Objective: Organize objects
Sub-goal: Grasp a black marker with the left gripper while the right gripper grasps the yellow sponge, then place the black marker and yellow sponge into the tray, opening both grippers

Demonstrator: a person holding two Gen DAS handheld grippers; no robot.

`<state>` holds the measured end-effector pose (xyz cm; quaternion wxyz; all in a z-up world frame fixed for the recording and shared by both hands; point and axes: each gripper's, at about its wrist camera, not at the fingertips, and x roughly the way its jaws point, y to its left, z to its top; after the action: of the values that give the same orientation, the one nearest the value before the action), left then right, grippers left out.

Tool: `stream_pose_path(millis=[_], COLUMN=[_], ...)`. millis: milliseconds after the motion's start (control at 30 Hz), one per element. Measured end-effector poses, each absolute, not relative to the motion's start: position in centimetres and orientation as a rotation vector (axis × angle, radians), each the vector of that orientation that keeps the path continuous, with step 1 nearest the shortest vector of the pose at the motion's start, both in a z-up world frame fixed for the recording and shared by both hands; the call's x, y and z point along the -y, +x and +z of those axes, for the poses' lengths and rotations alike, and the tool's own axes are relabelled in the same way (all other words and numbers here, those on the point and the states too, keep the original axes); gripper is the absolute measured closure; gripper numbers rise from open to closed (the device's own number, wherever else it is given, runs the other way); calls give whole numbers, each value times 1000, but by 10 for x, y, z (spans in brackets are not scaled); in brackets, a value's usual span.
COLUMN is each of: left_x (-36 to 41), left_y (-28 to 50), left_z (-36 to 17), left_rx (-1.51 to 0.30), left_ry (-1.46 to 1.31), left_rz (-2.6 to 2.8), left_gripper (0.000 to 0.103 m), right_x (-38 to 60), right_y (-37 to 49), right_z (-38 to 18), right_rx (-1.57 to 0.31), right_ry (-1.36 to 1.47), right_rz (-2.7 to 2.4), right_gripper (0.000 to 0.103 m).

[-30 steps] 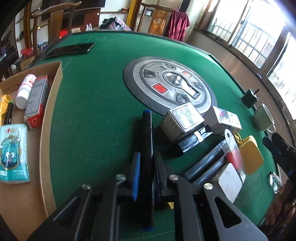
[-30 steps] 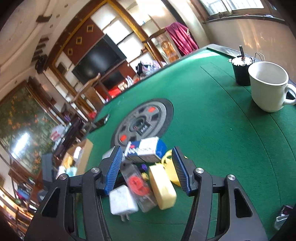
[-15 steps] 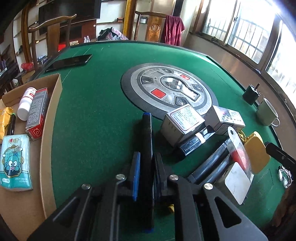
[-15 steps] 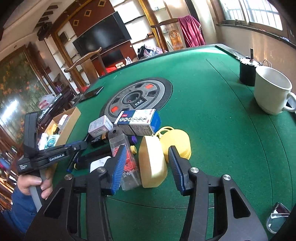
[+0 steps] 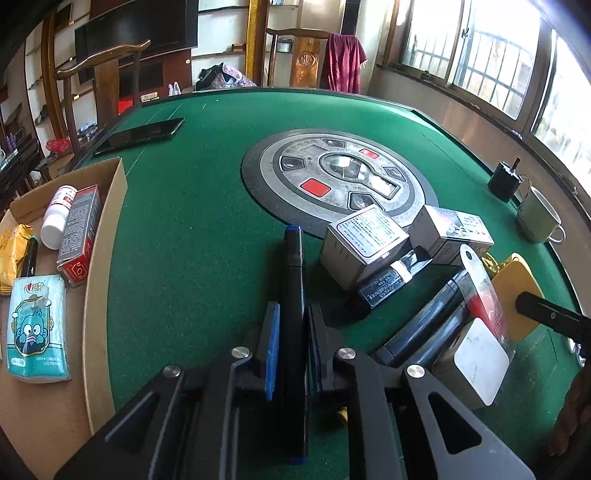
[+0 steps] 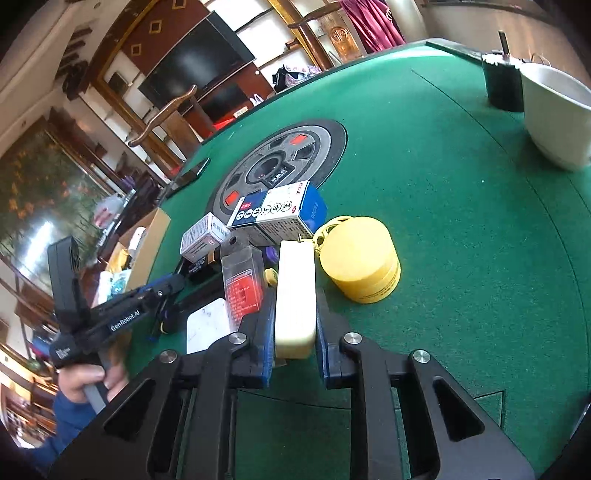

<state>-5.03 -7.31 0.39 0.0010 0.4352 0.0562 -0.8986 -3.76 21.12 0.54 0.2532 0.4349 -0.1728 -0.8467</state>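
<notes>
You are looking across a green felt counter (image 5: 192, 229) with a round grey panel (image 5: 340, 181) set into its middle. At twelve o'clock in the left wrist view stands a carved wooden chair (image 5: 303, 55) with a dark red cloth (image 5: 343, 61) draped over it — at ten o'clock a second wooden chair (image 5: 107, 70) sits before a dark television (image 5: 136, 27) on a panelled wall. From one to three o'clock, barred windows (image 5: 491, 62) let in bright daylight. In the right wrist view a large landscape painting (image 6: 40, 199) hangs at nine o'clock — shelves (image 6: 295, 40) flank the television.
</notes>
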Motion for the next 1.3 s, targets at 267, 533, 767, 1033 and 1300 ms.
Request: stream_pose_path(millis=[267, 533, 767, 1033, 1300], left_x=[84, 86, 89, 92, 120], left_y=[-45, -42, -37, -19, 13], left_z=[15, 25, 32, 47, 61], left_rx=[-308, -368, -386, -399, -489], left_ry=[1299, 1236, 1185, 1103, 1030], left_rz=[-2876, -2917, -2925, -2962, -2968], left_gripper=[90, 90, 90, 90, 90], right_x=[-222, -224, -220, -205, -169], right_y=[-25, -10, -6, 2, 12], right_z=[28, 49, 49, 59, 89], right_rx=[538, 554, 580, 573, 480], right_ry=[992, 808, 799, 785, 755], right_rz=[-2351, -2362, -2348, -2337, -2287], right_gripper=[86, 86, 86, 86, 86])
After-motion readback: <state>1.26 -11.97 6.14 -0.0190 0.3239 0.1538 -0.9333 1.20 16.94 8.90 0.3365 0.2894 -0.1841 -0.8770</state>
